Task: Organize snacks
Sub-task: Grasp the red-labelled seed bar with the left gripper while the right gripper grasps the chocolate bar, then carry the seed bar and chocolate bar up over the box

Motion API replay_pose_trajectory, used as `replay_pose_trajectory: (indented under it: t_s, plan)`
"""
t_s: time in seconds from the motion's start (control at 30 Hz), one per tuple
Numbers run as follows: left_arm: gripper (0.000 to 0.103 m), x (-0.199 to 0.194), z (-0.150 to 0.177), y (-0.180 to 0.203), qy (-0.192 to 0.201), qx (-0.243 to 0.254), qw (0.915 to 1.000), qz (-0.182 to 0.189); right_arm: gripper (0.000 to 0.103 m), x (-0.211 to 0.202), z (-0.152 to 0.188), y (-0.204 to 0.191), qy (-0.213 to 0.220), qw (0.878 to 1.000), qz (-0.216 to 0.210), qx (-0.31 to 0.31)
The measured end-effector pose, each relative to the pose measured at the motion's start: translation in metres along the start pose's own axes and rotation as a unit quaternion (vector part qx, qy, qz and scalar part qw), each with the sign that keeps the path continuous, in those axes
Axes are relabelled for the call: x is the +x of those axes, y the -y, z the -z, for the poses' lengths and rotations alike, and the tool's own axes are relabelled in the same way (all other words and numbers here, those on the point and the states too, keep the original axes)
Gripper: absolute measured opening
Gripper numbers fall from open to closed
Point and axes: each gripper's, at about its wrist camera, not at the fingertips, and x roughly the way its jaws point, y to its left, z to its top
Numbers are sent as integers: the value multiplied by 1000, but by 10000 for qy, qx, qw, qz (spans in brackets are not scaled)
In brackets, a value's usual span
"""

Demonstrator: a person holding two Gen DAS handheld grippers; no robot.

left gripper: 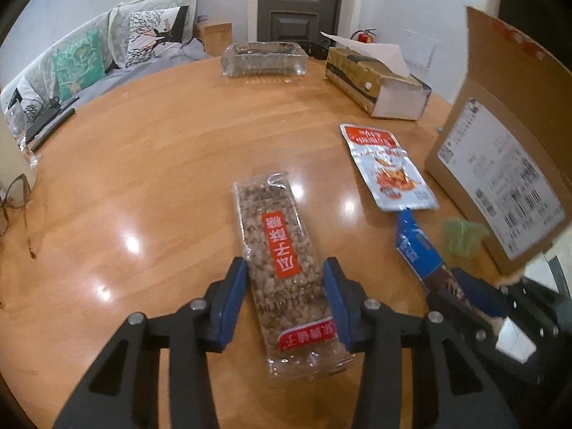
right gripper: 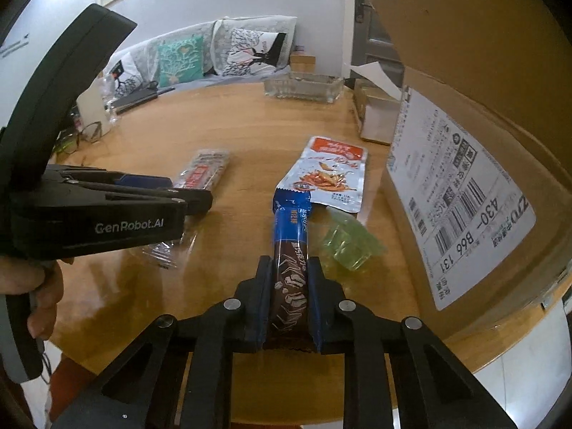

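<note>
While the left hand-held gripper [left gripper: 286,300] straddles the seed brittle bar [left gripper: 286,271] on the desk [left gripper: 150,186] — jaws apart — the right hand-held gripper [right gripper: 287,304] clamps a chocolate bar [right gripper: 290,261], cardboard box [right gripper: 475,164] rightward.

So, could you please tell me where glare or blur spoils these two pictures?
Left wrist view: lamp glare spots on the table, one beside the seed bar; blue bar and jelly cup motion-blurred. Right wrist view: sharper, soft sheen on the table near the left gripper; fisheye bends the box.

Glossy round wooden table [left gripper: 150,178], cushioned sofa [left gripper: 93,60] along pale wall, dark panelled door [left gripper: 298,0] behind.
</note>
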Motion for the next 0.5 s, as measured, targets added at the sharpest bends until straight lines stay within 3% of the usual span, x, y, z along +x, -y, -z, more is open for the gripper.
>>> replay_pose_trajectory:
  t_s: [0.27,0.5]
  plan:
    - [40,-33,38,-31,-12,-46,9999,101,15,-14,9,-15,-106,9970,-761,-106]
    - [40,-41,50,-47,117,-473,9987,-116,17,-15,12,-27,-114,9961,-861,-175]
